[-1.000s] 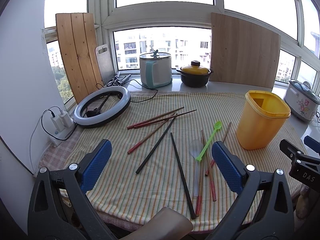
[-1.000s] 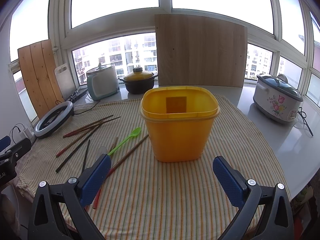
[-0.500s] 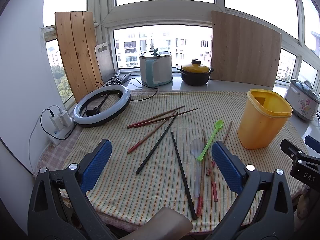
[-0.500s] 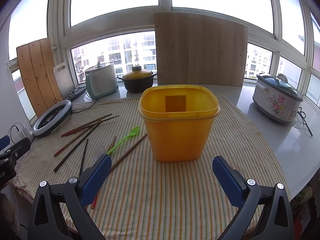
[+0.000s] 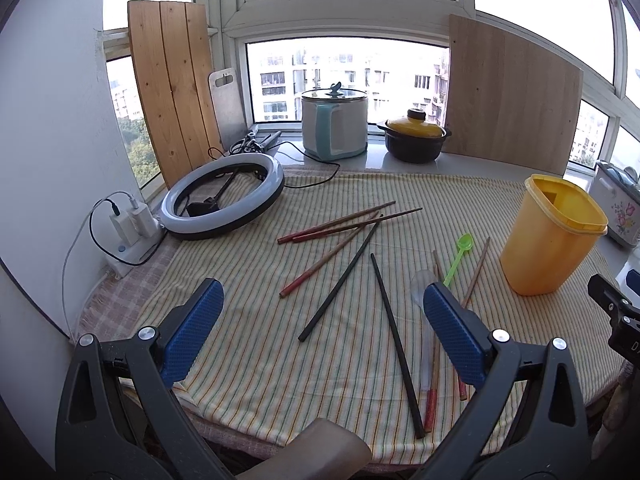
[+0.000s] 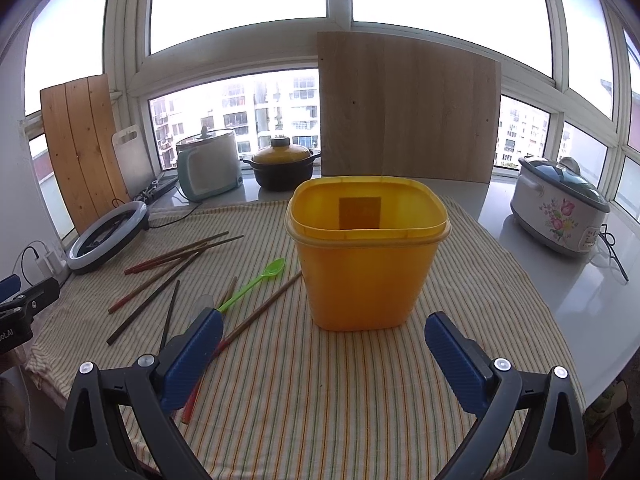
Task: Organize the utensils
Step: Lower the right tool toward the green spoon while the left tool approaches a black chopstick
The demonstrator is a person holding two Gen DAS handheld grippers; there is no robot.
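Several chopsticks lie scattered on the striped cloth: red-brown ones (image 5: 340, 224) and black ones (image 5: 394, 332). A green spoon (image 5: 458, 258) and a clear spoon (image 5: 424, 280) lie among them. The yellow container (image 5: 548, 240) stands upright at the right, open-topped. My left gripper (image 5: 320, 320) is open and empty, above the near edge of the cloth, facing the chopsticks. My right gripper (image 6: 320, 340) is open and empty, in front of the yellow container (image 6: 366, 252). The green spoon (image 6: 256, 280) and chopsticks (image 6: 180, 256) lie to its left.
A ring light (image 5: 224, 196) and a power strip (image 5: 128, 236) sit at the left. A kettle-like pot (image 5: 334, 124), a yellow-lidded pot (image 5: 414, 140) and wooden boards (image 5: 508, 96) stand along the window sill. A flowered cooker (image 6: 560, 212) stands at the right.
Both grippers have shifted slightly; the view has drifted a little. Nothing on the cloth has moved.
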